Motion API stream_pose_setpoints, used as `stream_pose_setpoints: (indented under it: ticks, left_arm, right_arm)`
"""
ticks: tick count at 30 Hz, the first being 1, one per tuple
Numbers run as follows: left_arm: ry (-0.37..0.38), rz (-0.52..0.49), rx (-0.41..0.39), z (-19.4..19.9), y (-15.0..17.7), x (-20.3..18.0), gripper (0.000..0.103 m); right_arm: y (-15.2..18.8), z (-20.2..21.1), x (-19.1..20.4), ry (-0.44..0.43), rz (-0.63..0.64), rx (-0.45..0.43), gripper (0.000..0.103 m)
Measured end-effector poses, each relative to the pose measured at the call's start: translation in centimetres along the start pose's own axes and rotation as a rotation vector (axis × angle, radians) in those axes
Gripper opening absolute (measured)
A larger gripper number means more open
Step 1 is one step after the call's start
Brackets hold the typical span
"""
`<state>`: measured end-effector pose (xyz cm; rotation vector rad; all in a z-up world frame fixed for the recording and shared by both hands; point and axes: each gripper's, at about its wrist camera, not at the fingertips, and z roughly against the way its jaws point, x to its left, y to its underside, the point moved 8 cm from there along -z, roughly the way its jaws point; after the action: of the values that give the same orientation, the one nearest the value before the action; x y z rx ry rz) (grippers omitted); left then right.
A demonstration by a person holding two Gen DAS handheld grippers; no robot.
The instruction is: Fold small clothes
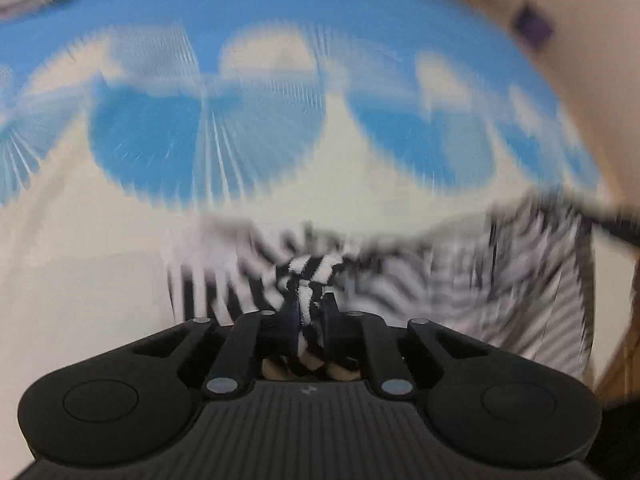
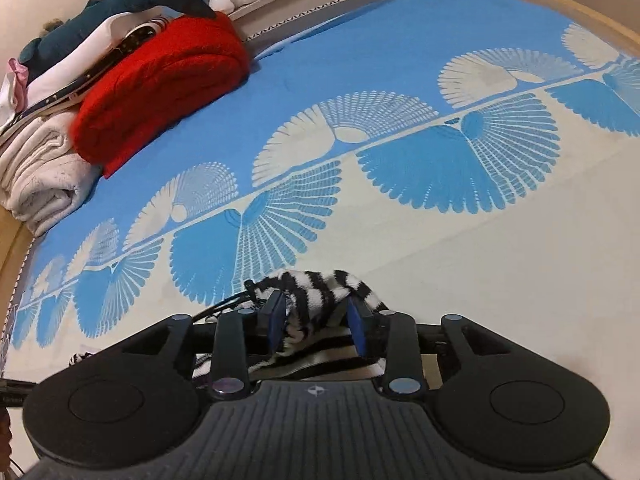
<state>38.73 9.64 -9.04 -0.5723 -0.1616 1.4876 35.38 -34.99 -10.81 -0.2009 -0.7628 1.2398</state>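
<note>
Left wrist view, blurred: the left hand-held gripper pinches a bunch of the black-and-white striped garment above the bed. The right hand-held gripper has striped cloth bunched between its blue pads; whether they press it I cannot tell.

1 striped garment, 1 red sweater, 2 grippers

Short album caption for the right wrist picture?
Right gripper fingers around a striped garment on the blue-and-cream bedspread.
</note>
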Motion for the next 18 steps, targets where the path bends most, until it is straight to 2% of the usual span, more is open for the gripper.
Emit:
stream_pose_setpoints:
  ticks: [2, 3, 4, 5, 6, 7, 9, 11, 13, 15, 16, 18]
  left_arm:
    - [0.014, 0.214, -0.192, 2.6, -3.0, 2.6, 0.011]
    - [0.02, 0.308, -0.249, 3.2, -3.6, 3.8, 0.015]
    - [0.017, 0.364, -0.251, 3.2, -3.7, 4.7, 0.018]
    - [0.016, 0.395, -0.201, 2.3, -3.4, 5.3, 0.031]
    - [0.044, 0.399, -0.134, 1.4, -2.9, 5.3, 0.038]
    - [0.066, 0.401, -0.095, 0.9, -2.6, 5.4, 0.038]
    - [0.037, 0.402, -0.136, 2.0, -2.7, 6.2, 0.038]
    - [0.046, 0.376, -0.186, 3.5, -3.2, 6.4, 0.039]
    - [0.055, 0.342, -0.194, 4.1, -3.3, 6.8, 0.046]
    - [0.023, 0.284, -0.137, 3.2, -2.6, 6.7, 0.063]
    - [0.004, 0.245, -0.094, 2.4, -2.0, 6.5, 0.065]
    - [-0.037, 0.16, -0.007, 0.6, -0.8, 6.1, 0.065]
  right_arm:
    - [-0.2, 0.2, -0.1, -0.007, -0.011, -0.021, 0.036]
    - [-0.4, 0.2, -0.1, -0.01, -0.012, -0.03, 0.038]
    - [-0.5, 0.4, -0.1, -0.006, -0.013, -0.045, 0.04]
    - [-0.6, 0.5, -0.2, 0.001, -0.01, -0.056, 0.042]
    - [-0.7, 0.5, -0.3, 0.006, -0.009, -0.064, 0.045]
    - [-0.7, 0.6, -0.4, 0.007, -0.012, -0.068, 0.046]
    - [-0.6, 0.5, -0.6, -0.001, -0.021, -0.064, 0.046]
    - [-0.6, 0.4, -0.4, -0.011, -0.011, -0.056, 0.046]
    - [-0.5, 0.4, 0.0, -0.037, 0.009, -0.045, 0.051]
    - [-0.1, 0.0, 0.8, -0.066, 0.051, -0.012, 0.061]
    - [0.4, -0.4, 1.3, -0.064, 0.096, 0.015, 0.065]
    - [1.4, -1.2, 2.3, -0.031, 0.205, 0.048, 0.066]
